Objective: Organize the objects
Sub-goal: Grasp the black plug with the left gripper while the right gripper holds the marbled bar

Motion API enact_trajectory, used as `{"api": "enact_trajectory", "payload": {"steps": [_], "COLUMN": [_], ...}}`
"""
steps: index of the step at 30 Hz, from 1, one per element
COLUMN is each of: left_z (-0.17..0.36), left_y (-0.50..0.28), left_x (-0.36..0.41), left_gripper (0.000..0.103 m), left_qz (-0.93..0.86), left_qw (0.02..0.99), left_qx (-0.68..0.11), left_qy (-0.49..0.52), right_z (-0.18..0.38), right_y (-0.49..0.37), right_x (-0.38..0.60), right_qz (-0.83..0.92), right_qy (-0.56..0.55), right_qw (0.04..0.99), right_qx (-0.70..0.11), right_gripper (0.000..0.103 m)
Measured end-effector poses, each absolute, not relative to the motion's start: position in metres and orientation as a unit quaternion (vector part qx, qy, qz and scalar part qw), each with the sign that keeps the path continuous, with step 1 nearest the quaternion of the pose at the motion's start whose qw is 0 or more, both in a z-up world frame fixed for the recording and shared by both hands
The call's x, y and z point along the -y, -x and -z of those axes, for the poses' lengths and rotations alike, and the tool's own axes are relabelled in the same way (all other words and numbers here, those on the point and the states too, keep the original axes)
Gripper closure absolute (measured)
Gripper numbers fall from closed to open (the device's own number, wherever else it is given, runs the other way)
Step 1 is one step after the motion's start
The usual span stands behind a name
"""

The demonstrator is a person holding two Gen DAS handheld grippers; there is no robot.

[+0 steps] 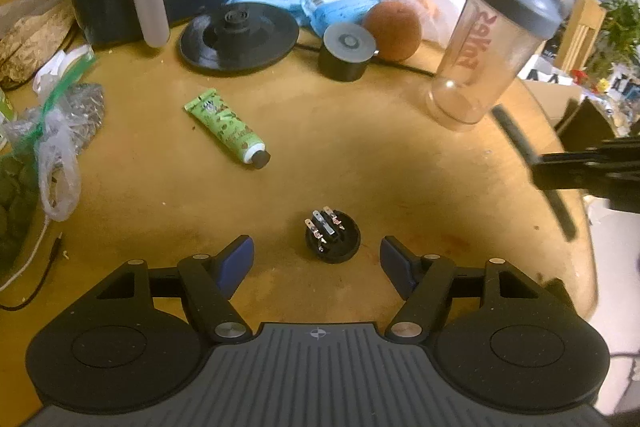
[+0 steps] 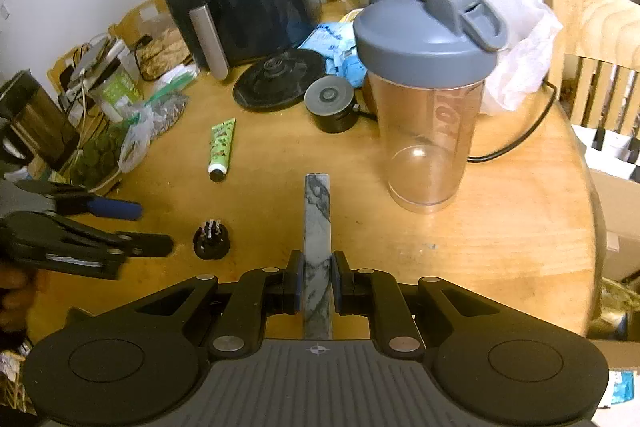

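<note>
Marble-patterned bar (image 2: 318,227), probably stiff, heavy and slick, was pinched near one end by the right gripper (image 2: 316,281) above the table's (image 2: 500,227) near edge, while the left gripper (image 1: 316,261) hung spread over the small black connector (image 1: 333,237).

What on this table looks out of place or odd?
A small black connector lies upturned on the wooden table, its metal prongs pointing up, right ahead of the open left gripper. A green tube lies on its side nearby. Nothing appears spilled.
</note>
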State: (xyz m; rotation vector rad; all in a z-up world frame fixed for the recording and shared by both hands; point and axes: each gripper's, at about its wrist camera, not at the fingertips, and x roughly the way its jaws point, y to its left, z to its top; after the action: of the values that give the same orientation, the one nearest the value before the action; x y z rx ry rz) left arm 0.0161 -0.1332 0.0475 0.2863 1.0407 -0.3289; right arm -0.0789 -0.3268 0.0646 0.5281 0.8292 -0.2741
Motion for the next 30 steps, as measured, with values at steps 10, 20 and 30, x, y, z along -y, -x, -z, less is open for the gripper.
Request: {"api": "enact_trajectory", "payload": {"steps": [10, 20, 30], "left_z": [-0.017, -0.006, -0.035], "left_y": [-0.034, -0.039, -0.019], "left_x": [0.148, 0.151, 0.152], "left_gripper": [0.035, 0.063, 0.063], "left_qz": [0.117, 0.109, 0.140], "left_qw": [0.838, 0.839, 0.861], "left_qx": [-0.517, -0.519, -0.473], "left_qy": [-0.132, -0.121, -0.123], "right_z": [-0.073, -0.072, -0.073], "right_y": [0.099, 0.111, 0.114], "right_x": [0.324, 0.327, 0.325], "right_qz": [0.149, 0.159, 0.154], "right_qy": [-0.268, -0.271, -0.270], "right_qw": [0.873, 0.872, 0.874], "right_qx": [-0.380, -0.375, -0.373], "right_gripper": [0.086, 0.086, 0.086]}}
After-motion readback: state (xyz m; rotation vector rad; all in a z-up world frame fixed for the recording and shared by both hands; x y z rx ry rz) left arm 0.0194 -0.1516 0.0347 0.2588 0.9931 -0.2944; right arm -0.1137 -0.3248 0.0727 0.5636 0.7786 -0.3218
